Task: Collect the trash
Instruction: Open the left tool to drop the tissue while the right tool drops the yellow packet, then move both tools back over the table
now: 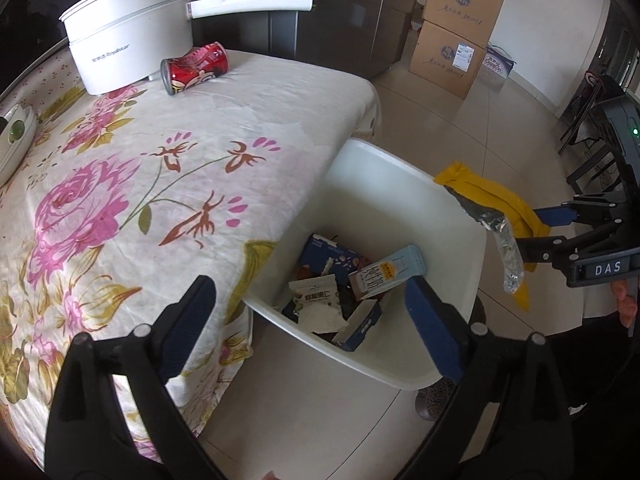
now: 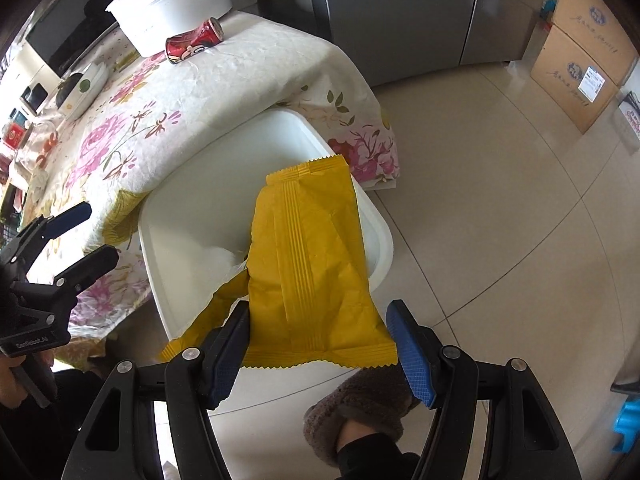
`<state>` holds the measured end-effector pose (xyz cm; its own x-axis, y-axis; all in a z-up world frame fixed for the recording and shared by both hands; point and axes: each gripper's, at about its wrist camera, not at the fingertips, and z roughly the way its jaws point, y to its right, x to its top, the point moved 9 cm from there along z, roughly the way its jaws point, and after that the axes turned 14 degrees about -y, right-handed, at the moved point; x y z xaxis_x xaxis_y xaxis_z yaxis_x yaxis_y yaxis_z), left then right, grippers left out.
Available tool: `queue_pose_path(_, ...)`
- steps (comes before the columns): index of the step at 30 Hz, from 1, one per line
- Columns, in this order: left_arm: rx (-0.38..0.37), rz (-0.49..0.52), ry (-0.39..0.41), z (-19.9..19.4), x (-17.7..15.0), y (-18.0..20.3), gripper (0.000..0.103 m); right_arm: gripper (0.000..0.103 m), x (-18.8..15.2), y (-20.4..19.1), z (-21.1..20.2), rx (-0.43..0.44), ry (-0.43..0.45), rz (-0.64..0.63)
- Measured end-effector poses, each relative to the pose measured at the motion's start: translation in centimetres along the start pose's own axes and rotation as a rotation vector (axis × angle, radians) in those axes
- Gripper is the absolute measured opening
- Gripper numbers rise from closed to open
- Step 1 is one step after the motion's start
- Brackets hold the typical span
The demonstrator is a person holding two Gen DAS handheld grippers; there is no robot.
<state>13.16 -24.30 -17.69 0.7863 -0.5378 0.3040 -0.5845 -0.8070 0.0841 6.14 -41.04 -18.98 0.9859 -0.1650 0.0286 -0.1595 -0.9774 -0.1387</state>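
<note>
The right tool [image 2: 318, 346] is clamped on a yellow snack wrapper [image 2: 308, 264], its two blue-padded fingers pressing the lower edge from either side. The wrapper hangs over the white plastic bin [image 2: 384, 236], covering much of its opening in the right wrist view. In the left wrist view the same wrapper shows its silvery inner side beside the bin's far right rim. Below the right tool a brown fuzzy slipper [image 2: 360, 404] on a foot rests on the tiled floor [image 2: 500, 220].

The left tool [image 1: 308, 320] stands wide, with nothing between its fingers, above the near edge of the bin. No earlier picture is given. Inside the bin lie a light blue drink carton [image 1: 386, 276], a dark blue box [image 1: 326, 258], a white snack packet [image 1: 314, 294], crumpled white paper [image 1: 322, 316] and a small blue carton [image 1: 360, 326].

The bin stands on the floor just beside the worktop [image 1: 160, 184], which is covered with a cream cloth printed with pink flowers. Farther back on the worktop a red drink can [image 1: 194, 66] lies on its side, just beside a white electric pot [image 1: 128, 36] with a long white handle. A white dish [image 1: 16, 136] sits at the worktop's left edge.

Beyond the worktop stands a dark grey refrigerator [image 1: 332, 12], and to its right two brown cardboard boxes [image 1: 456, 28] are stacked on the floor.
</note>
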Motion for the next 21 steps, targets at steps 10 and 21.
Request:
queue_pose_path(10, 0.013, -0.038, -0.011, -1.1, -1.0, -1.7, 0.098, 0.070, 0.4, -1.6, -0.2, -0.001, 0.006, -0.014)
queue_pose_path(21, 0.040, -0.110, -0.005, -2.9, -2.8, -5.2, 0.098, 0.086, 1.5, -4.4, -0.9, 0.021, 0.027, -0.036)
